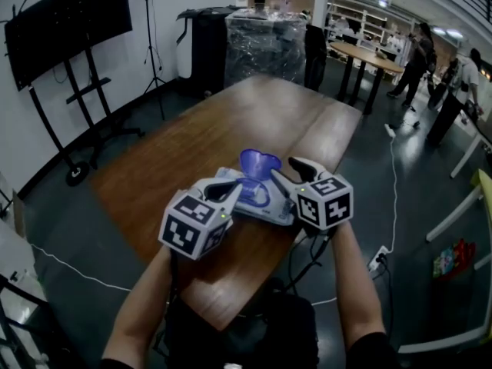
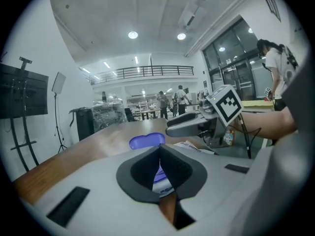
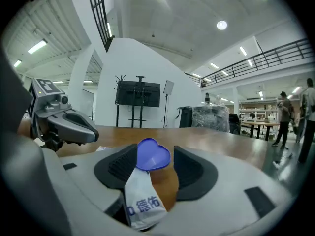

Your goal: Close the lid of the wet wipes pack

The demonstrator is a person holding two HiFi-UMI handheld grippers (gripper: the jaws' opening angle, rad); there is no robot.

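The wet wipes pack (image 1: 265, 206) lies on the wooden table (image 1: 231, 121) near its front edge. Its blue heart-shaped lid (image 1: 260, 162) stands open and upright. My left gripper (image 1: 234, 187) rests at the pack's left side. In the left gripper view its pads meet at the tips (image 2: 160, 151), and the pack (image 2: 163, 182) shows just below them. My right gripper (image 1: 296, 167) is at the pack's right end, open. The pack's white end (image 3: 141, 203) sits loose between its pads, with the lid (image 3: 153, 155) upright beyond.
The table's front edge (image 1: 231, 314) is close below both hands. A black screen on a stand (image 1: 69, 21) is at the far left, and a wrapped pallet (image 1: 265, 44) stands beyond the table. People stand by tables at the far right (image 1: 453, 91). Cables cross the floor (image 1: 69, 271).
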